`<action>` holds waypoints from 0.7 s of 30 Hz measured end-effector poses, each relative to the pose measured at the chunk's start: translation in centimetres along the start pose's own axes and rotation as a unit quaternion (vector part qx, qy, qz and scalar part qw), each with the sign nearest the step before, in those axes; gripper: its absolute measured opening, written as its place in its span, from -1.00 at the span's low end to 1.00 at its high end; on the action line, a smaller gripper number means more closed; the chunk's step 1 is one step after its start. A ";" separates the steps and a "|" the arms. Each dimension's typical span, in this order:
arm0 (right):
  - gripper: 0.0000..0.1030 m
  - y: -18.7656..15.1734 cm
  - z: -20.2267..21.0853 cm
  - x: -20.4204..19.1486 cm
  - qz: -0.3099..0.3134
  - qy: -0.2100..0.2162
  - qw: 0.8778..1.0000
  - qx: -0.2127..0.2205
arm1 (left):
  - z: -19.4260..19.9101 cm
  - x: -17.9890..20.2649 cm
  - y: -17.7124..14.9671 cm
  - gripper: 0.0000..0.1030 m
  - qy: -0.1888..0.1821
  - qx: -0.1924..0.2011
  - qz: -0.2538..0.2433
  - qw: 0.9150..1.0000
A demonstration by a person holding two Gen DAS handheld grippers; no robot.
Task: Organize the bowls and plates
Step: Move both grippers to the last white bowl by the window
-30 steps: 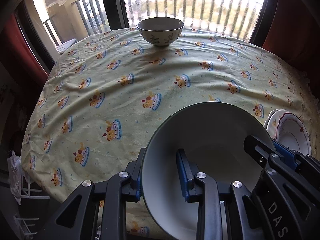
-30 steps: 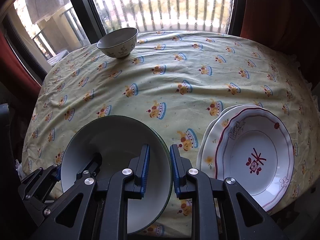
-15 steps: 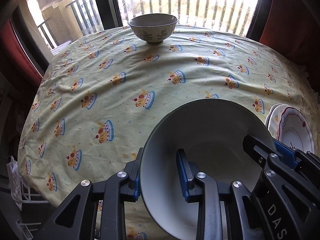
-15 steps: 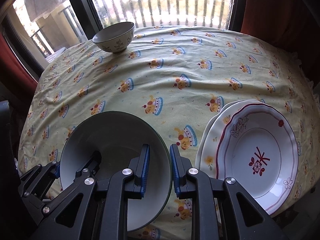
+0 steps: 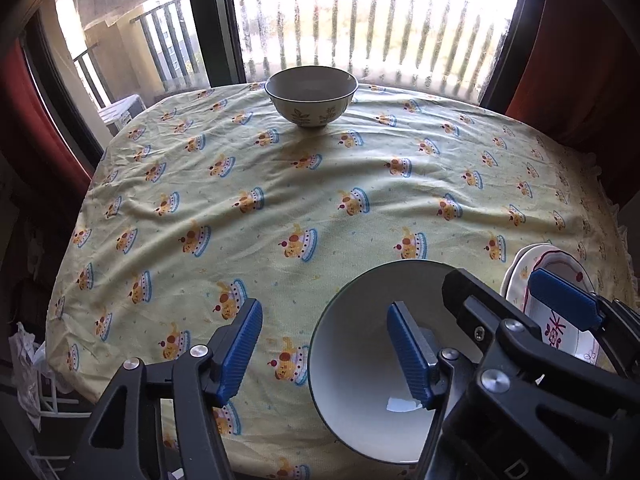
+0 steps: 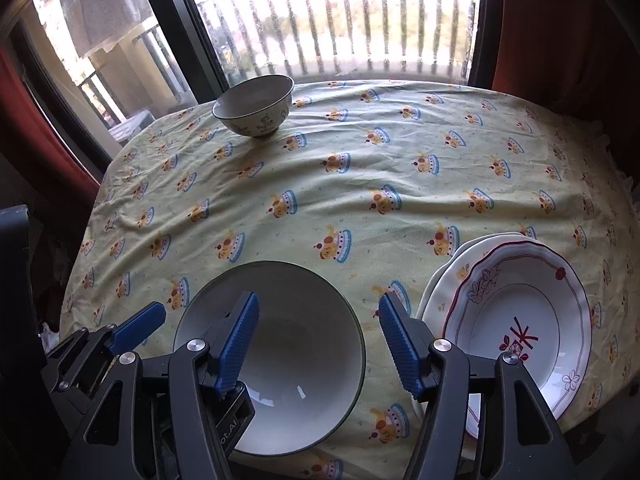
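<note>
A large grey-white bowl with a dark rim [image 5: 360,344] [image 6: 288,344] sits on the yellow tablecloth at the near edge. My left gripper [image 5: 326,350] is open; its right finger hangs over the bowl, its left finger is outside the rim. My right gripper [image 6: 318,342] is open, straddling the bowl's right rim. A stack of white plates with red trim [image 6: 516,320] [image 5: 560,304] lies to the bowl's right. A small patterned bowl [image 5: 311,96] [image 6: 254,105] stands at the far edge.
The round table wears a yellow cloth with cake prints [image 5: 320,200] [image 6: 380,184]. A window with railing [image 5: 360,20] is behind it, red curtains [image 6: 560,20] at both sides. The table edge drops off at the left and near side.
Both grippers have opened; the left one let go of the large bowl's rim. The bowl now rests on the cloth. Both cameras have pulled back a little.
</note>
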State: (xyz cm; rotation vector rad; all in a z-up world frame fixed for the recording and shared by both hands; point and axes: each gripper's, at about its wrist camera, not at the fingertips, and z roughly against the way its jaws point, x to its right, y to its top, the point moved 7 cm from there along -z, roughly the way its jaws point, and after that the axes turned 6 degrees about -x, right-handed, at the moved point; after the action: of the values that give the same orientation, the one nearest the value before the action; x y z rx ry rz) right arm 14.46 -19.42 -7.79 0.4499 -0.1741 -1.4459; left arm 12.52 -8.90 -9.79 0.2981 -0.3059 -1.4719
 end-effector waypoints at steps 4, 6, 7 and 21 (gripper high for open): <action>0.47 1.9 1.2 -1.1 0.003 0.000 1.000 0.011 | 1.3 -1.0 2.1 0.37 0.002 0.016 -0.002 1.000; 0.51 2.9 1.6 -1.6 0.000 -0.002 1.000 0.018 | 1.8 -1.4 3.2 0.37 0.004 0.022 -0.005 1.000; 0.52 3.5 1.8 -1.9 -0.001 -0.002 1.000 0.019 | 2.0 -1.7 3.8 0.37 0.002 0.025 -0.006 1.000; 0.53 13.0 2.8 -5.8 -0.005 -0.022 0.997 0.068 | 2.9 -5.1 13.4 0.59 -0.009 0.071 -0.004 0.997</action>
State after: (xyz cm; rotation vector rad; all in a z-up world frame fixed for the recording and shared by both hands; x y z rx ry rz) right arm 24.56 -13.50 0.81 0.5311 -0.3065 -1.4592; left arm 23.39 -2.80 -2.12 0.4005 -0.4252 -1.4639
